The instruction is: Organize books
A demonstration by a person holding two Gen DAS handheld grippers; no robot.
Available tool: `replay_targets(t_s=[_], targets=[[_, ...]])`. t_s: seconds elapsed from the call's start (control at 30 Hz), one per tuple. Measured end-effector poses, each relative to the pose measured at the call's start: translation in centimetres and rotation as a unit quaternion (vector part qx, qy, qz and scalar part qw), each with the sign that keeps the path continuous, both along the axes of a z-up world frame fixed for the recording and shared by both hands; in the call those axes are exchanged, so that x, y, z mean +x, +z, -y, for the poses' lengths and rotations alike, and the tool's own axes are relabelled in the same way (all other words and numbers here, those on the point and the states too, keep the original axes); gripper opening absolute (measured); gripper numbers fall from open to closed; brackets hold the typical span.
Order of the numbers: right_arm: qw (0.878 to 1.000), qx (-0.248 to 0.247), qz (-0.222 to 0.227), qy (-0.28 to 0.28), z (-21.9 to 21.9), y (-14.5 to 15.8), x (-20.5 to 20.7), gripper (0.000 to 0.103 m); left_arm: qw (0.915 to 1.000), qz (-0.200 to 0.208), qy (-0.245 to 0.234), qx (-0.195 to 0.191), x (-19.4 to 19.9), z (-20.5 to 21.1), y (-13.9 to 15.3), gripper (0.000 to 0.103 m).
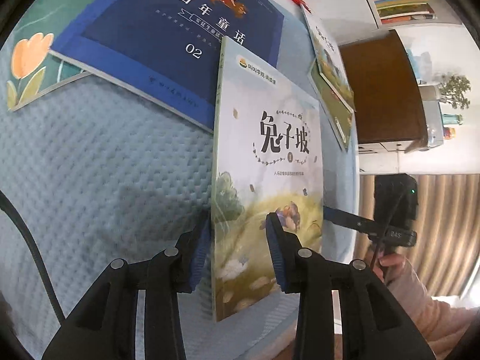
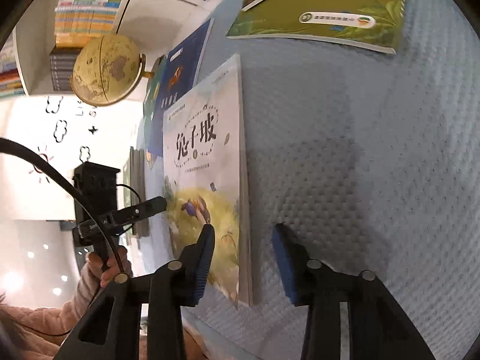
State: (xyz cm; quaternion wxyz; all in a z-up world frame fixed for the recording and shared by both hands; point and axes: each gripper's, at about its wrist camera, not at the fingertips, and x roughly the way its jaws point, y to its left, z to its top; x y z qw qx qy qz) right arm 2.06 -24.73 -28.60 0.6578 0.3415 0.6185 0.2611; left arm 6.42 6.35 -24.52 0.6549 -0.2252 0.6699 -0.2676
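Lying on the blue quilted cloth (image 2: 375,156), the pale picture book (image 1: 267,162) sits between both grippers. The left gripper (image 1: 238,249) straddles its spine edge, pads close but grip unclear. The right gripper (image 2: 243,255) stands released around the opposite edge. A dark blue book (image 1: 168,45) lies at eleven o'clock, a green book (image 2: 324,12) at one.
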Motion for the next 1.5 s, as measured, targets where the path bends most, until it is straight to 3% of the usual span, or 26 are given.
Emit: replay_targets(t_s=[0.23, 0.53, 0.8, 0.9, 1.0, 1.1, 1.17, 1.27, 1.4, 1.5], targets=[[0.998, -0.02, 0.027, 0.049, -2.5, 0.7, 3.5, 0.037, 0.9997, -0.001, -0.016, 0.019, 1.1, 0.7, 0.2, 0.025], [0.997, -0.025, 0.045, 0.063, -3.7, 0.7, 5.6, 0.037, 0.9991, -0.027, 0.004, 0.032, 2.6, 0.4, -0.2, 0.021], [0.998, 0.021, 0.037, 0.054, -3.5, -0.1, 7.3, 0.041, 0.9973, -0.045, 0.018, 0.056, 3.0, 1.0, -0.2, 0.02], [0.991, 0.043, 0.013, 0.126, -4.4, 0.3, 6.6, 0.04, 0.9971, -0.039, 0.019, 0.063, 2.6, 0.9, 0.0, 0.02], [0.985, 0.021, 0.015, 0.17, -5.5, 0.3, 4.8, 0.033, 0.9968, -0.035, 0.02, 0.069, 2.6, 1.5, 0.2, 0.021], [0.995, 0.012, -0.002, 0.097, -4.1, -0.7, 5.2, 0.014, 0.9965, -0.045, 0.029, 0.065, 2.8, 1.6, 0.0, 0.021], [0.996, -0.005, 0.007, 0.084, -4.0, -0.4, 5.4, 0.012, 0.9953, -0.057, 0.037, 0.069, 2.7, 1.1, 0.1, 0.022], [0.993, -0.028, 0.031, 0.112, -5.3, 0.6, 5.3, 0.011, 0.9916, -0.06, 0.035, 0.11, 2.7, 1.0, 0.8, 0.024], [0.993, -0.017, 0.041, 0.108, -5.8, 1.6, 5.2, 0.008, 0.9837, -0.059, 0.027, 0.167, 2.4, 0.9, 1.3, 0.028], [0.993, -0.016, 0.051, 0.103, -6.0, 2.2, 5.0, 0.007, 0.9822, -0.058, 0.032, 0.176, 2.1, 0.7, 1.5, 0.027]])
